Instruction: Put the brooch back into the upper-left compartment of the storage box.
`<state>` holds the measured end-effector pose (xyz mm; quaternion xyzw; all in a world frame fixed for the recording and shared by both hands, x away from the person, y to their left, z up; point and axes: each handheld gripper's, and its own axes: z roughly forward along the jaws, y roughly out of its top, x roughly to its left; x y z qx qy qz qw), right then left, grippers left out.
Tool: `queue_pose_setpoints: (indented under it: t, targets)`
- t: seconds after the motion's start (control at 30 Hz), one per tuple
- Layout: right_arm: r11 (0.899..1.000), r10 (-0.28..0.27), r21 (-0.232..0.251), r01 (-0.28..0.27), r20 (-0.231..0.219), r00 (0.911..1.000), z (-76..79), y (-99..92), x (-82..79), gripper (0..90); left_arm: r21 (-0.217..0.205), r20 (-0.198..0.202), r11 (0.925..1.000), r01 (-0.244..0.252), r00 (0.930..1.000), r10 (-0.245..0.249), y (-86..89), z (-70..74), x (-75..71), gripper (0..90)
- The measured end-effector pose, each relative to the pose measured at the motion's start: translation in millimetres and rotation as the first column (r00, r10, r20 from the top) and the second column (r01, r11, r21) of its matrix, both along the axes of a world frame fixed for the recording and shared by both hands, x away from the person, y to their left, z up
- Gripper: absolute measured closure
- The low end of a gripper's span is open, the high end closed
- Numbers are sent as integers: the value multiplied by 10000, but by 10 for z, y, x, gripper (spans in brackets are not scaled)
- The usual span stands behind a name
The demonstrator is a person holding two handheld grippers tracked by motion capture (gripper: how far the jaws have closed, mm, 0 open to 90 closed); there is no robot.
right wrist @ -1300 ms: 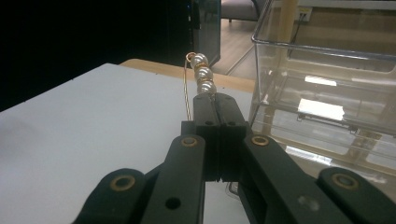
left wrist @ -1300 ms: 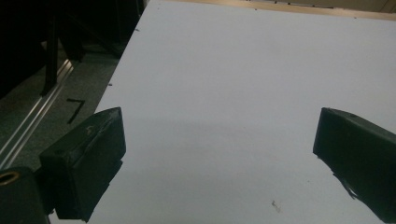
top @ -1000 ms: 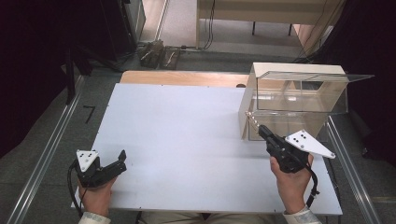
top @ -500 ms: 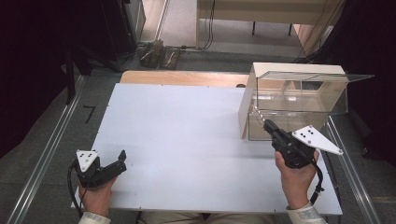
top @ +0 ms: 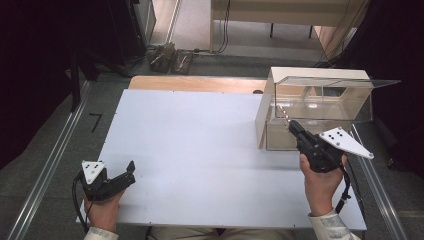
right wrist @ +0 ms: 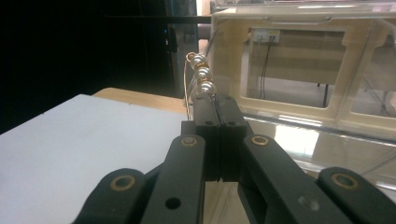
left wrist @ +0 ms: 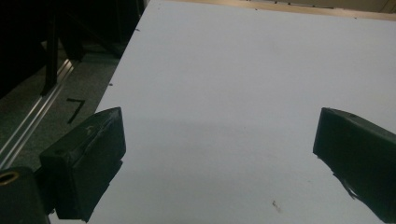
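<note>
Right tool clamped fully shut on a small beaded piece — clear beads with gold spacers on a thin gold wire loop, pinched at its lower end so the beads stand up past the tips. Held that way, probably, to keep the delicate wire from slipping or swinging. Raised at the front of the clear box at the counter's right side, whose transparent lid stands propped level above it — likely the place meant for the beads. Tips at or just over the box's front wall; cannot tell which.

Left tool open wide, empty, bare white counter between the jaws. Parked low at the near left corner, well apart from the box — out of the way, seemingly not needed for this step.
</note>
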<state>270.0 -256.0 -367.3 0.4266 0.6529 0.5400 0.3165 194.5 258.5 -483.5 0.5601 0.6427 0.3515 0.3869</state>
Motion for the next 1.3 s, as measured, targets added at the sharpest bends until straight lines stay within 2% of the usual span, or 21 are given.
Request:
queue_pose_setpoints:
  t: [0.27, 0.73, 1.3]
  targets:
    - [9995, -284, 165, 284, -3, 9996, 83, -85, 121, 875, -5, -4, 10000, 26, 10000, -26, 0, -3, 5, 17]
    - [9980, -550, 311, 549, 13, 9985, 154, -128, 312, 875, -51, -14, 10000, 18, 10000, -19, 0, -6, 10, 16]
    - [9944, -1031, 195, 1040, -407, 9938, 76, -190, 524, 875, -35, -82, 10000, 17, 10000, -18, 4, -7, 8, 17]
